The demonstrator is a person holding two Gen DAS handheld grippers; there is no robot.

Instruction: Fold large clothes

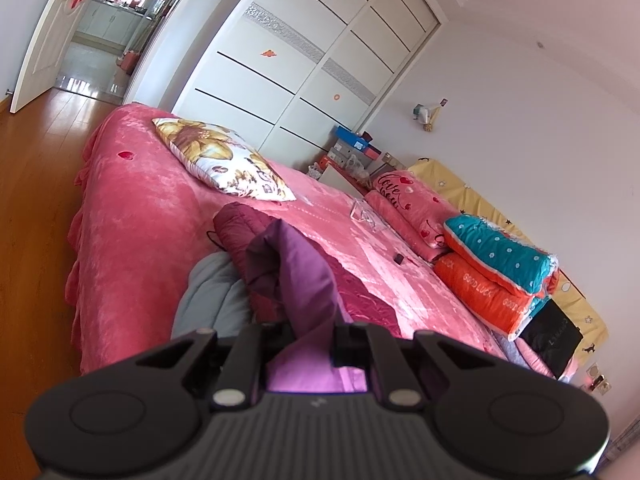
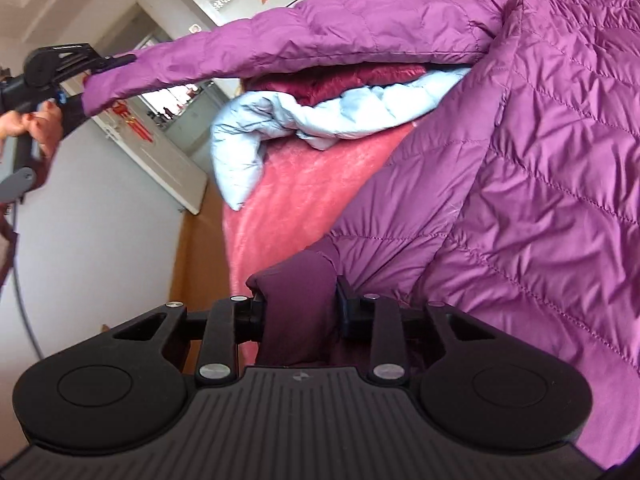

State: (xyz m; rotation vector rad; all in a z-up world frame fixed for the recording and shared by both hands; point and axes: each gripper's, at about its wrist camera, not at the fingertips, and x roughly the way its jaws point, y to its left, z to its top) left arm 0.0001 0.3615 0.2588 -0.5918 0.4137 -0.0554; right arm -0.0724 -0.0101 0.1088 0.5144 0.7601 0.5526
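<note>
purple down jacket [image 2: 540, 152] is lying spread over the pink bed [image 2: 288, 200], partly covering a pale blue jacket [image 2: 256, 128] and a maroon one [image 2: 344, 80]. left tongs [image 2: 120, 60] are pinching the end of one sleeve, holding it out off the bed. right tongs [image 2: 298, 316] are pinching a dark purple fold, probably the other cuff.
</note>
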